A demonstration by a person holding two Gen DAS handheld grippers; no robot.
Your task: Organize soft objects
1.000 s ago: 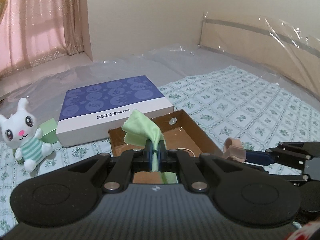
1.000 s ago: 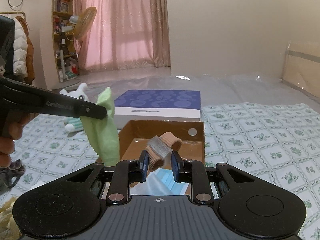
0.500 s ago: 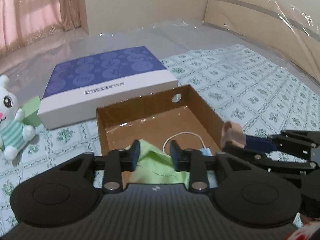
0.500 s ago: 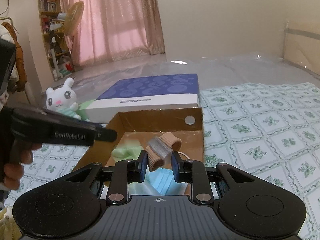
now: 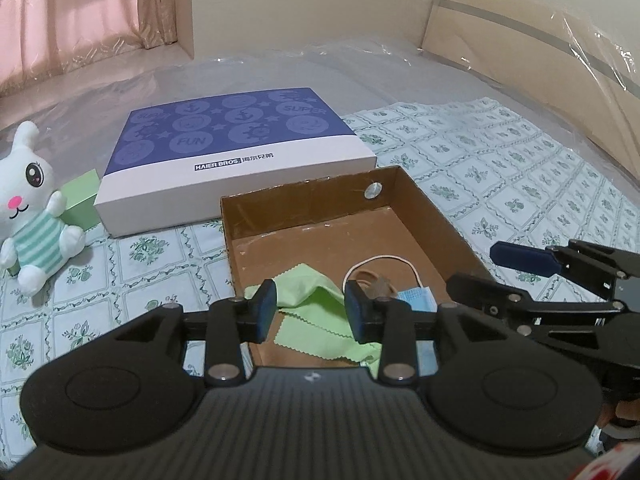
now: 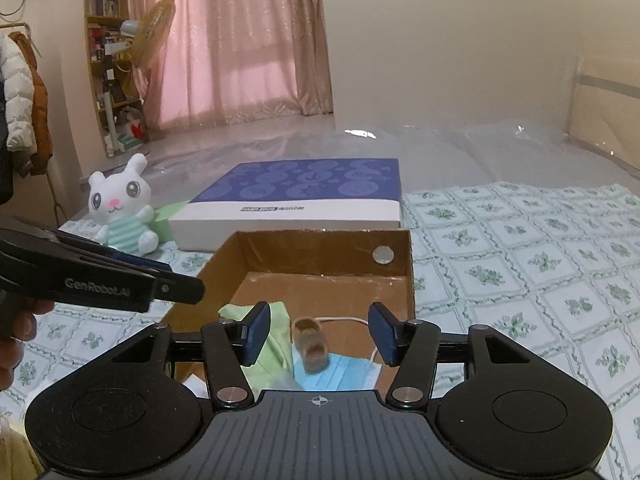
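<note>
In the cardboard box (image 6: 404, 276) lie one green cloth (image 5: 320, 312), one tan toe sleeve (image 6: 312, 344) and one blue face mask (image 6: 340, 372), the sleeve on the mask. My left gripper (image 5: 311, 312) stands apart over the cloth, gripping nothing. My right gripper's (image 6: 319, 334) jaws are opening, the sleeve below them. The box's far half is bare. Behind it sits one blue gift box (image 6: 320, 196), one plush rabbit (image 6: 120, 212) to its left.

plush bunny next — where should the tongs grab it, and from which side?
Grip the plush bunny across its striped torso, coming from above and in front. It sits upright facing the cameras, with a green block close behind and the blue-and-white box beside it, so the front is the freest approach. The torso looks compact; ears and limbs would likely flop.
</note>
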